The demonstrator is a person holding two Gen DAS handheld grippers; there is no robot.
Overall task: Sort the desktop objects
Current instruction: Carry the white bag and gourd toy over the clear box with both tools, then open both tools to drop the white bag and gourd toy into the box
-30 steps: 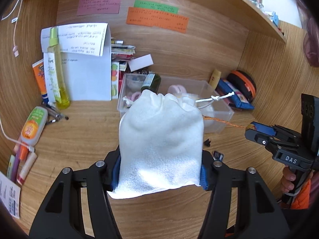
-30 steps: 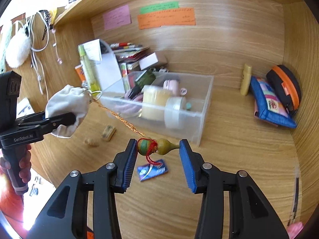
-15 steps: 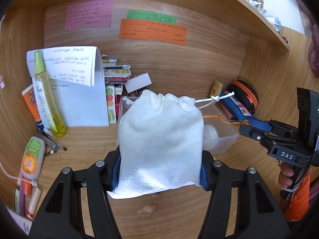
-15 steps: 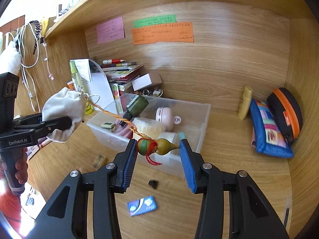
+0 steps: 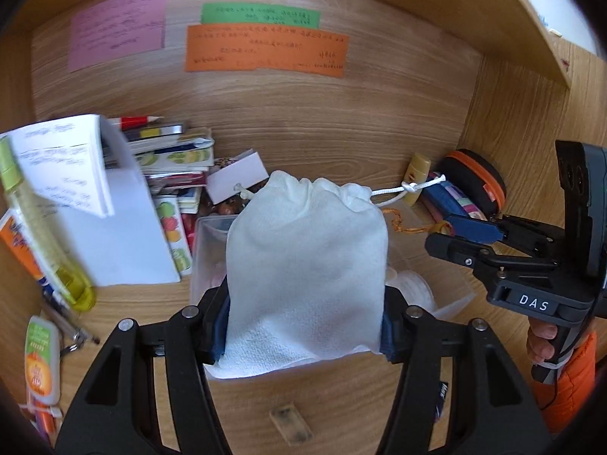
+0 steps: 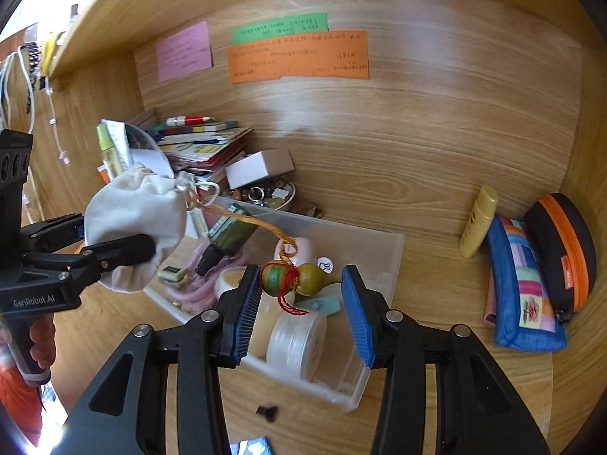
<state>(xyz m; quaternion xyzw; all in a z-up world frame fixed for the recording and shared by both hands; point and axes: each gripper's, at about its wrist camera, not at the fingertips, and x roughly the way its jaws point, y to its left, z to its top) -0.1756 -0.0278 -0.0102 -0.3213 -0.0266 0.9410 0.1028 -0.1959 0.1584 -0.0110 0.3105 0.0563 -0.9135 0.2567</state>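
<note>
Left gripper (image 5: 305, 326): jaws clamp the white pouch (image 5: 305, 265) upright.
Right gripper (image 6: 301, 295): narrow jaws pinch the gourd charm (image 6: 299, 278), corded to the pouch at ten o'clock, so both likely travel together.
Clear bin (image 6: 375, 250): beneath the charm, probable drop spot.

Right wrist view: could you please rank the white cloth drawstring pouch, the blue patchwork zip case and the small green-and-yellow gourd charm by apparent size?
1. White cloth drawstring pouch and blue patchwork zip case: look alike, so unranked.
2. Small green-and-yellow gourd charm: clearly smallest, despite being nearest the camera.
</note>
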